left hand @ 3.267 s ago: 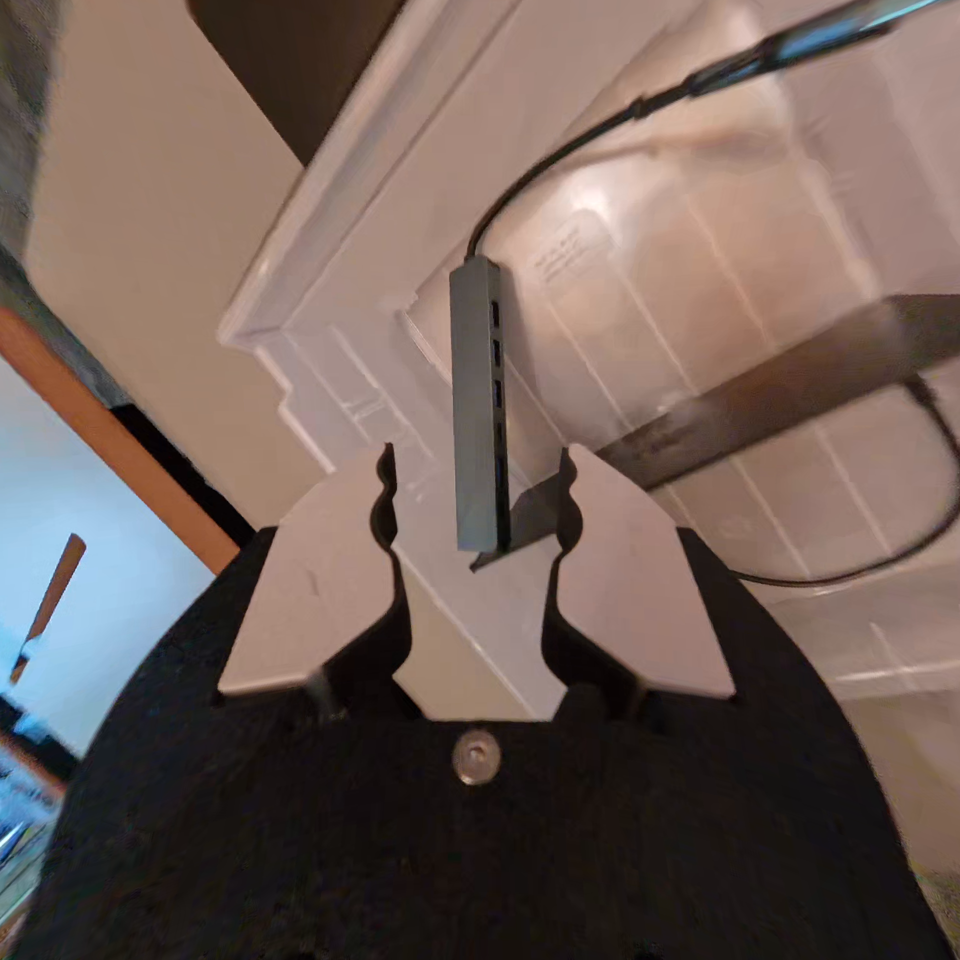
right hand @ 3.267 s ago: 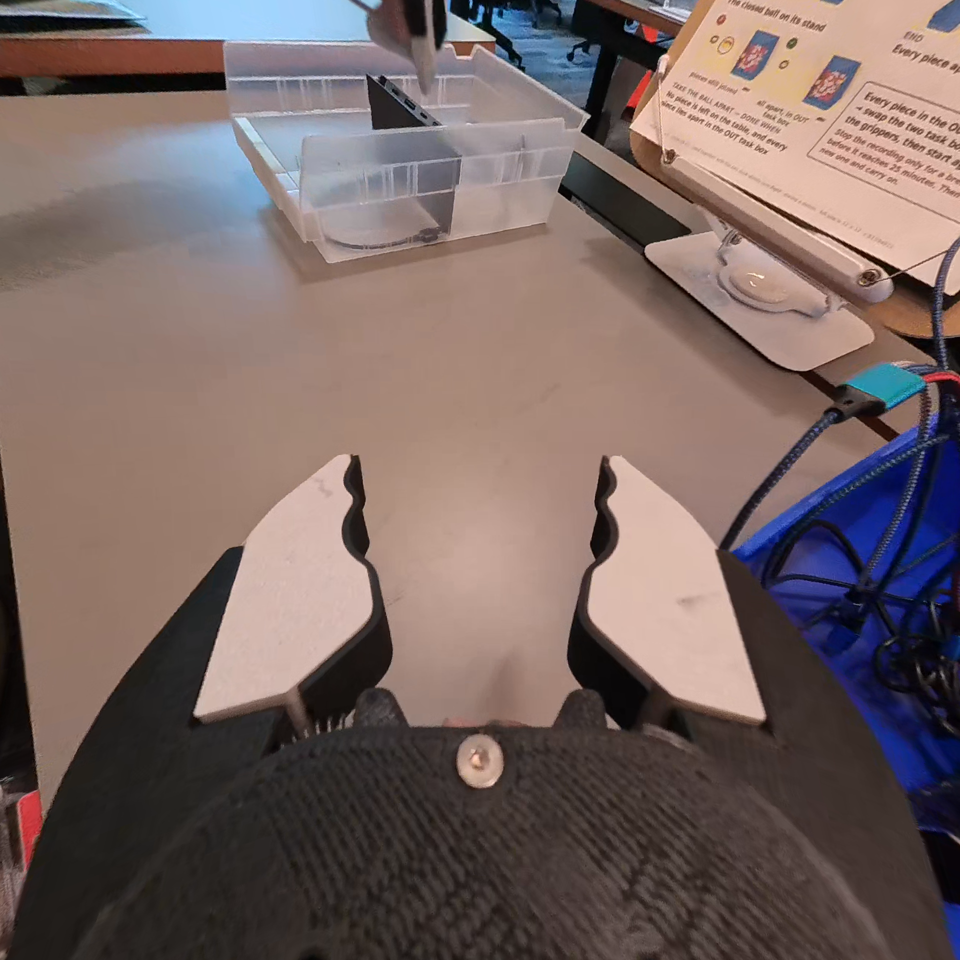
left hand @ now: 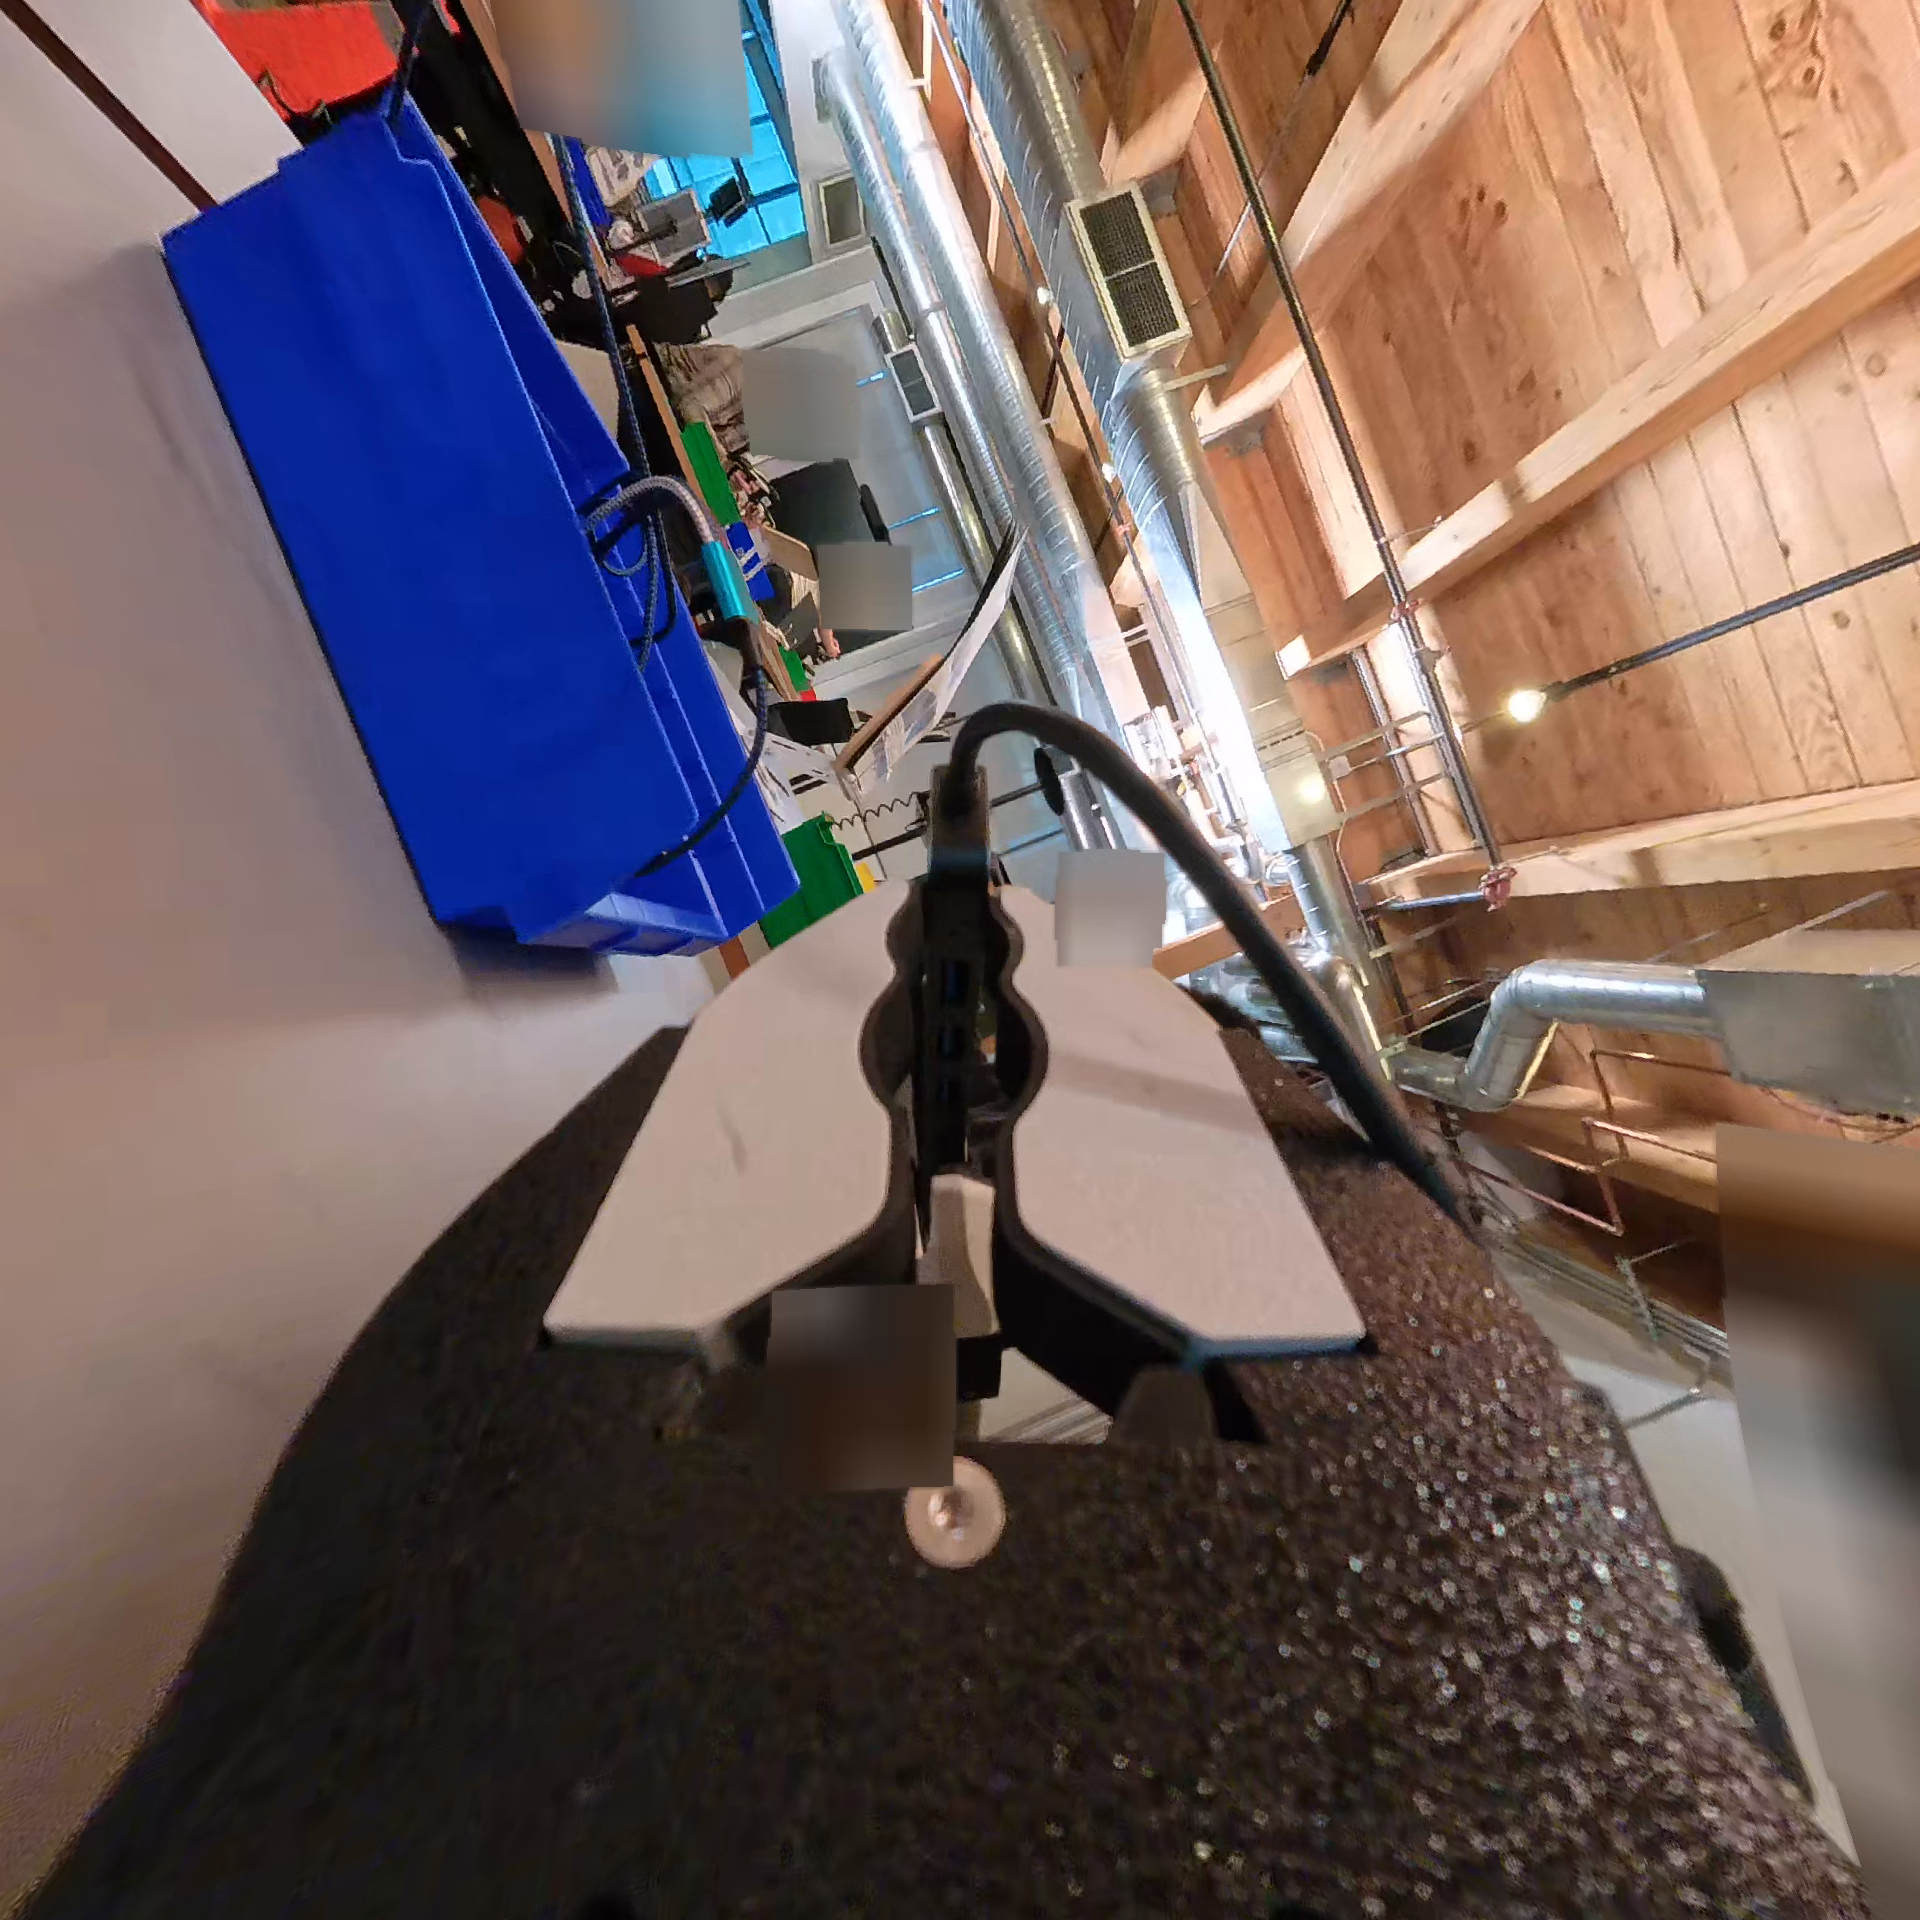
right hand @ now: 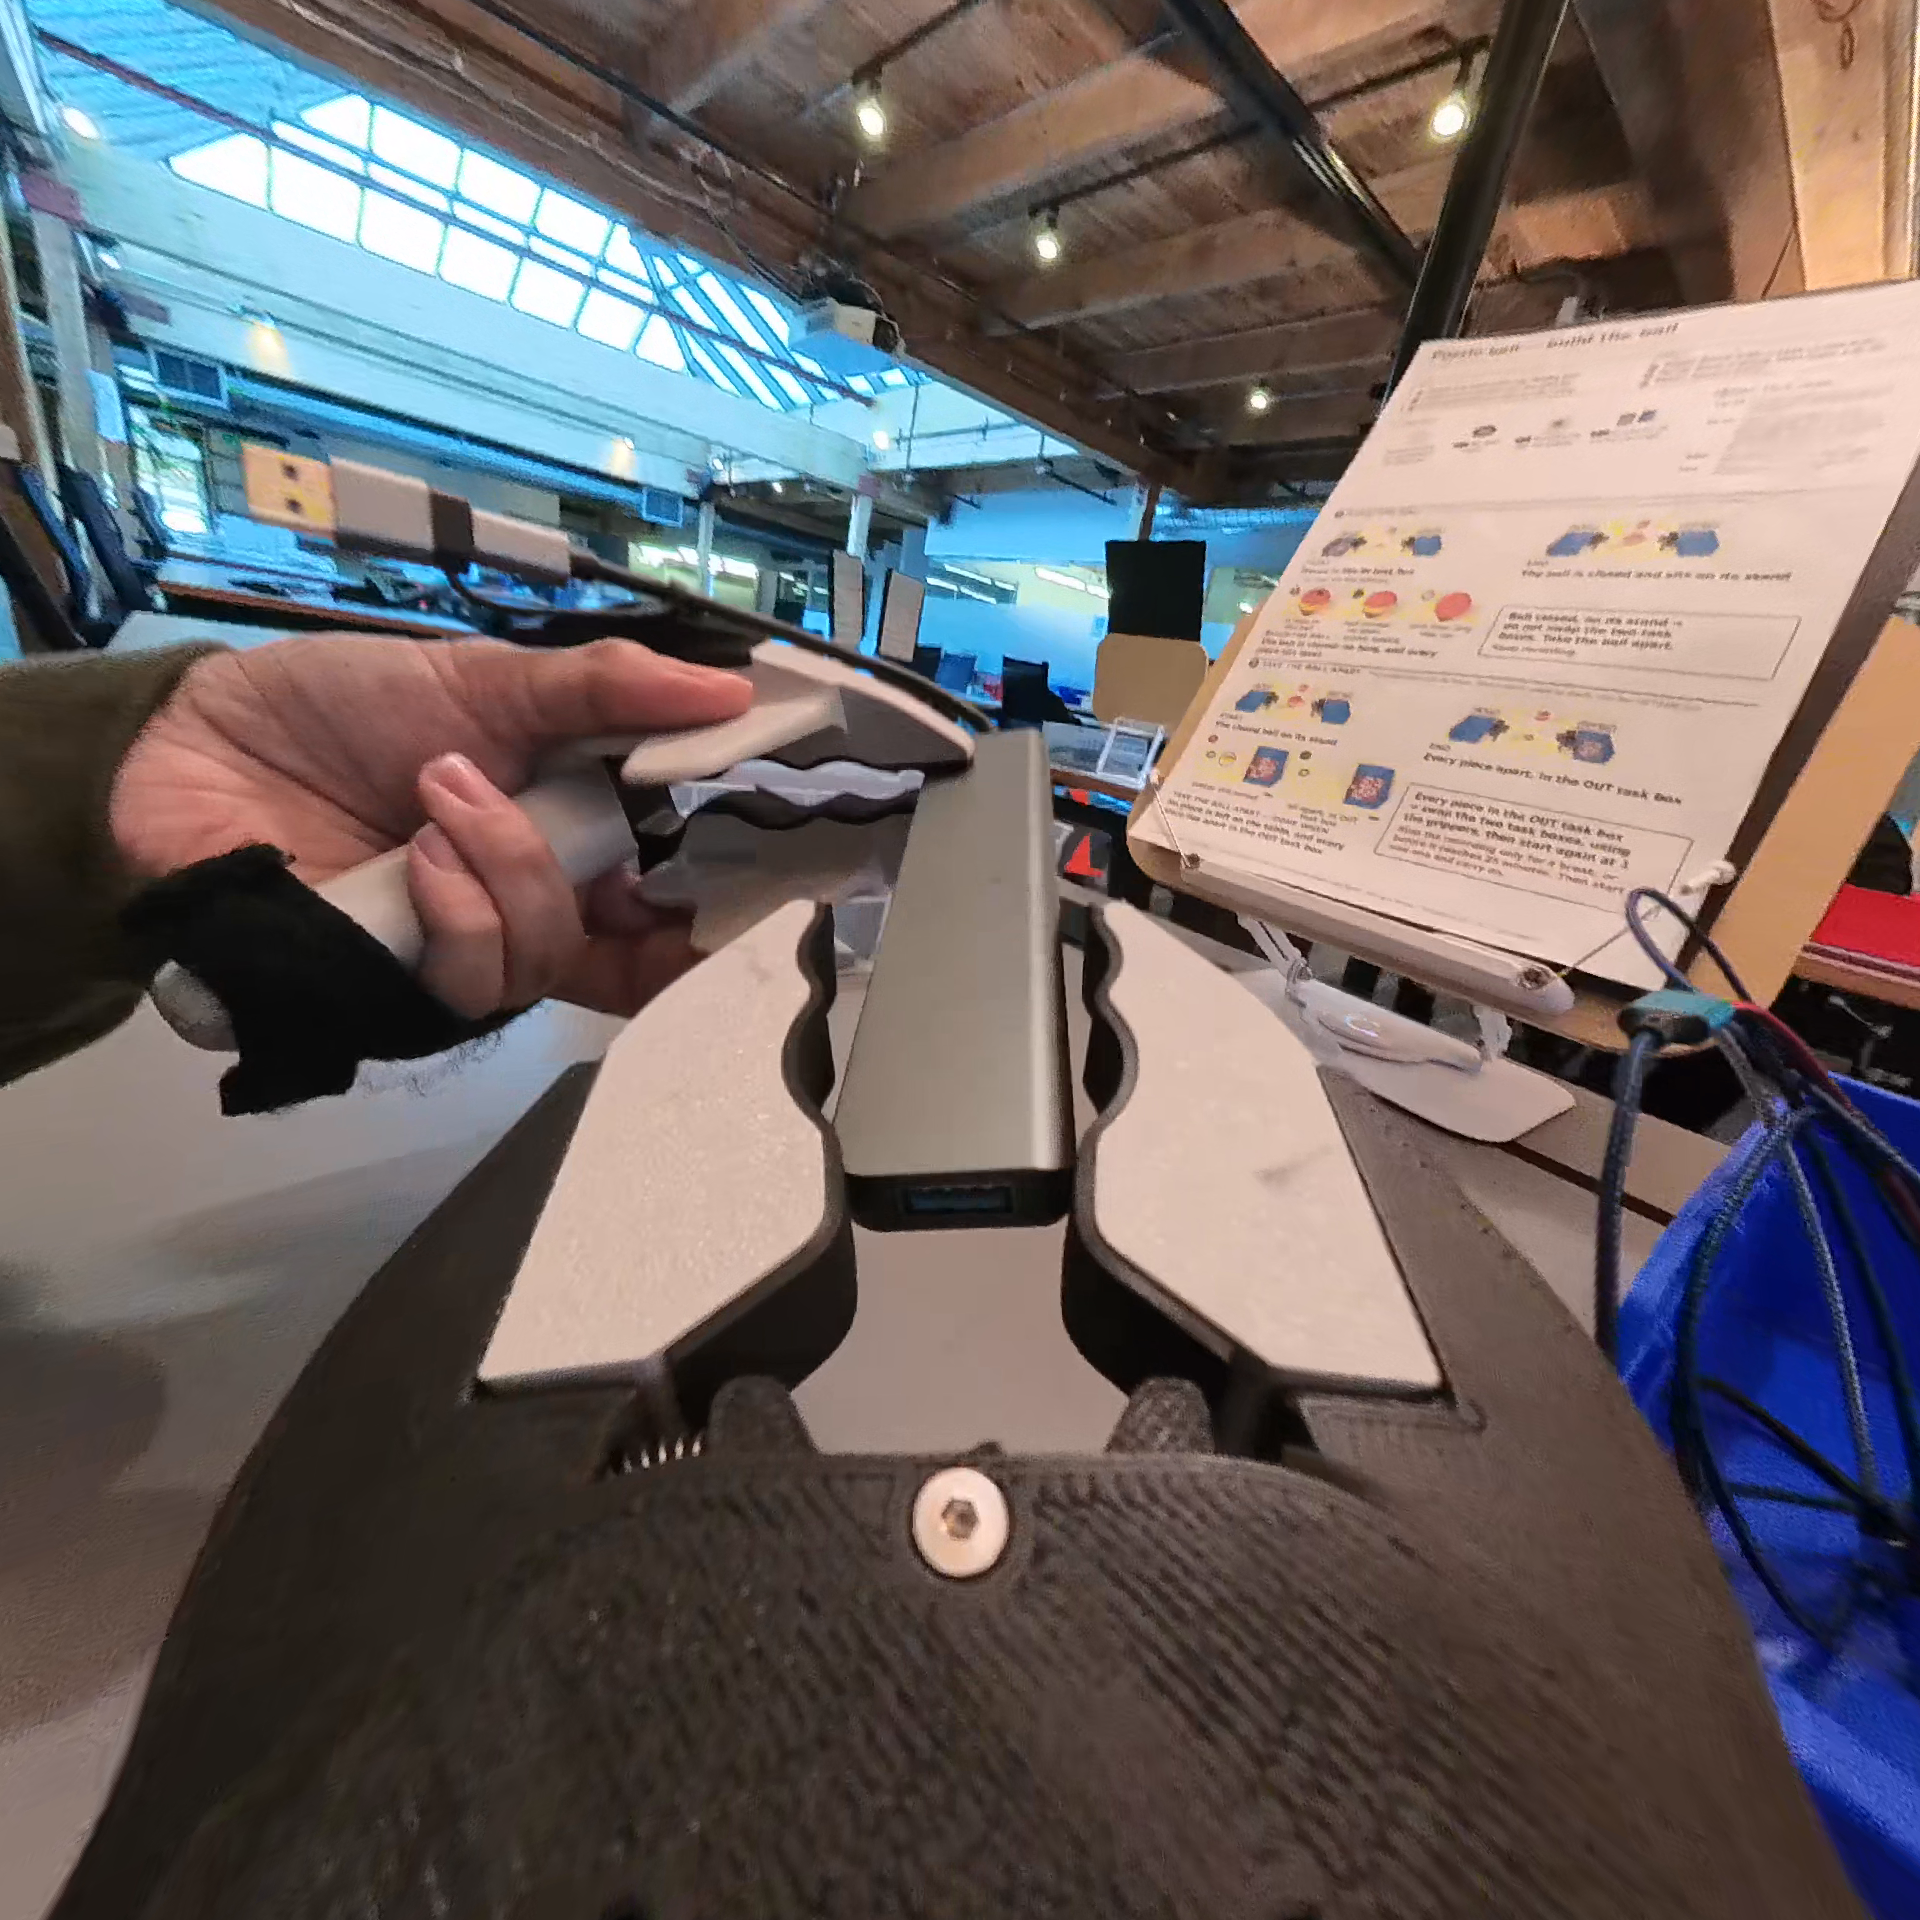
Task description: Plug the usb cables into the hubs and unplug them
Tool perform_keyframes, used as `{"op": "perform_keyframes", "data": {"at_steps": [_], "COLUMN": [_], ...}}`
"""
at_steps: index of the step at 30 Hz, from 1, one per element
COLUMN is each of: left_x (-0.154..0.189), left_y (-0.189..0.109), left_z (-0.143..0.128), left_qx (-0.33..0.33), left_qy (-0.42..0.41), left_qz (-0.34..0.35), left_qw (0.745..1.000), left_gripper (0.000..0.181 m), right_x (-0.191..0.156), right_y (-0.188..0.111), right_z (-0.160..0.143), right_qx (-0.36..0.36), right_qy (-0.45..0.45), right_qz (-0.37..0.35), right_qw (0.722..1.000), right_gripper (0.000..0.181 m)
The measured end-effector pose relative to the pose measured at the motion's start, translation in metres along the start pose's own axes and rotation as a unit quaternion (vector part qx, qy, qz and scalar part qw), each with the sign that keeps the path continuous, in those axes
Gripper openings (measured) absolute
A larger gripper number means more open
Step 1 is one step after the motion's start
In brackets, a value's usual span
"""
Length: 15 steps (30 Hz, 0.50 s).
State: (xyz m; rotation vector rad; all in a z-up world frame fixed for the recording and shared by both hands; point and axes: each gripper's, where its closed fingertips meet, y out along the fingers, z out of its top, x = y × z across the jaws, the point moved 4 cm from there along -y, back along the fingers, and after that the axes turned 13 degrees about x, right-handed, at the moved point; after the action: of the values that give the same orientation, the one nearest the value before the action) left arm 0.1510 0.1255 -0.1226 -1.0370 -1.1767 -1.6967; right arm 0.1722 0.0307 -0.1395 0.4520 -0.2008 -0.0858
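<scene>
On the left, the left gripper (left hand: 951, 935) has its jaws clenched on the far end of the grey hub (right hand: 961, 997), the end where the hub's black cable (left hand: 1195, 862) comes out and arcs away. The hub is held in the air above the tabletop (right hand: 156, 1247). Its long axis runs from the left jaws straight back toward the right gripper (right hand: 956, 1039), whose jaws bracket the near end with the end port facing the camera. Whether they press the hub's sides or only flank them, I cannot tell.

Both grippers reach the hub, one at each end. The handover looks midway.

The right wrist view shows the hub's full length and the hand (right hand: 395, 810) on the left gripper. The left wrist view shows only a dark edge-on sliver, but adds the blue bin (left hand: 436, 540) with braided usb cables (left hand: 644, 540) draped over its wall.
</scene>
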Motion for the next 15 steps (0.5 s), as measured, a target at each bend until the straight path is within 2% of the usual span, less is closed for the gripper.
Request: {"op": "perform_keyframes", "data": {"at_steps": [6,9,15], "left_x": [-0.004,-0.007,-0.016], "left_y": [0.0,0.0,-0.002], "left_z": [0.0,0.001,0.004], "left_qx": [0.008,0.012,-0.004], "left_qy": [0.006,0.005,0.054], "left_qz": [0.016,0.021,0.045], "left_qw": [1.0,1.0,0.998], "left_gripper": [0.009,0.009,0.009], "right_x": [0.003,0.003,0.001], "right_y": [-0.002,-0.003,-0.005], "right_z": [-0.005,-0.013,-0.025], "right_qx": [0.007,-0.021,-0.046], "right_qy": [-0.003,-0.005,0.053], "right_qz": [-0.029,-0.034,-0.024], "right_qw": [1.0,0.999,0.997], "right_gripper": [0.043,0.042,0.039]}}
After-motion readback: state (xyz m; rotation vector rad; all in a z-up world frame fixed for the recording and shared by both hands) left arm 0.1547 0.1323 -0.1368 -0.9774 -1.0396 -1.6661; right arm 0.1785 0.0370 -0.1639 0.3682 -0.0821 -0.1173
